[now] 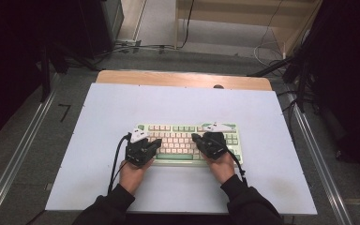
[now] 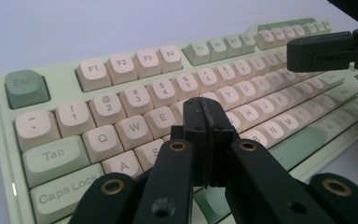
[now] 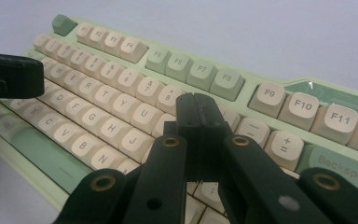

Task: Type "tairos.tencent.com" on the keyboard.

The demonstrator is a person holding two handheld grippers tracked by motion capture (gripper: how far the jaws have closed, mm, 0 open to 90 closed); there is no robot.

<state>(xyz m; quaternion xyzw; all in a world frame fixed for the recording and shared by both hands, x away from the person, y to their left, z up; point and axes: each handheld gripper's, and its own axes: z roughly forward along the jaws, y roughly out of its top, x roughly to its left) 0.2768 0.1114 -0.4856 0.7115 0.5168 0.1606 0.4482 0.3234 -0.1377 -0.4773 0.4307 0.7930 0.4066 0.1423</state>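
The left gripper and the right gripper are each held in a hand at the near side of the table, the person's dark sleeves coming in from the bottom edge of the high view. Both pairs of jaws are clenched with nothing between them: in the left gripper view the left gripper has its two black jaws pressed flat together, and the right gripper view shows the same of the right gripper. The left tip hangs over the left part of the keyboard, close above the keys next to W and E; whether it touches a key cannot be told. The right tip sits over the keys between the 8 key and the minus key, and contact there cannot be told either. In each gripper view the other gripper's black tip shows at the edge over the middle of the keyboard. The keyboard, pale green with cream and green keycaps, lies flat in the middle of the white table top, its long side facing the person. Beyond the table are grey floor, cables and a wooden desk.
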